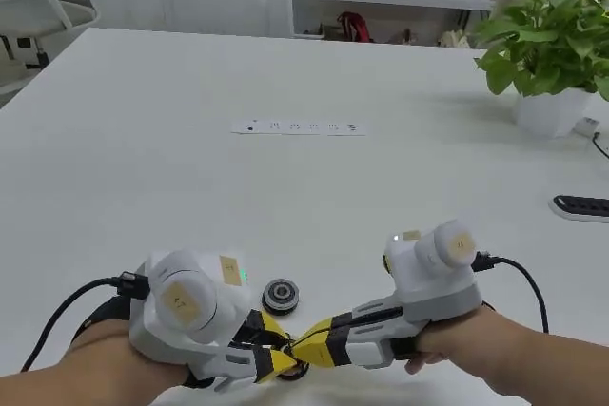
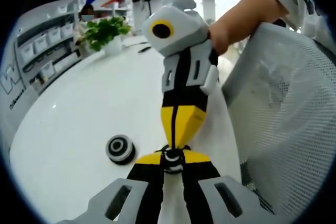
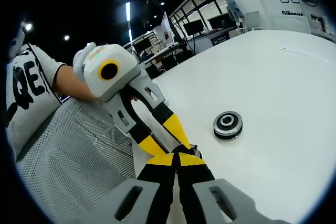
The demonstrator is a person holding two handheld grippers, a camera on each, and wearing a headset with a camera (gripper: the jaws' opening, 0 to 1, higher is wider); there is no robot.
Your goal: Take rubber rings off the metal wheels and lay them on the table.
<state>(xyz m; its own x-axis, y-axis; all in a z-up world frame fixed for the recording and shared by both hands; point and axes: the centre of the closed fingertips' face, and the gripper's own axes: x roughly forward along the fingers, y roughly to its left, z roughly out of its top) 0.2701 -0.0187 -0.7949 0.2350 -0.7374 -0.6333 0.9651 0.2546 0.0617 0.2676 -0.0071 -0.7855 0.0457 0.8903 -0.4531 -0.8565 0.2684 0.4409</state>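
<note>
**Q:** Nearest to me, what does the left gripper (image 1: 282, 360) hold?
**R:** Its jaws pinch a small metal wheel (image 2: 172, 161), at the near edge of the table (image 1: 285, 73).
**Q:** And the right gripper (image 1: 303, 347)?
**R:** Jaws pressed together, the tip touches that same wheel.
**Q:** Any other wheel?
**R:** Yes, a second wheel (image 1: 281, 295), wearing its black ring (image 3: 217, 126), lies flat on the table near both tips.

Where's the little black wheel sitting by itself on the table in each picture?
Head view: the loose wheel lies low in the middle, just above where the left gripper and right gripper meet.
Left gripper view: lower left, left of the meeting tips.
Right gripper view: right of centre, up and right of the tips.
Shared landmark: the yellow tips meeting at a second wheel.
</note>
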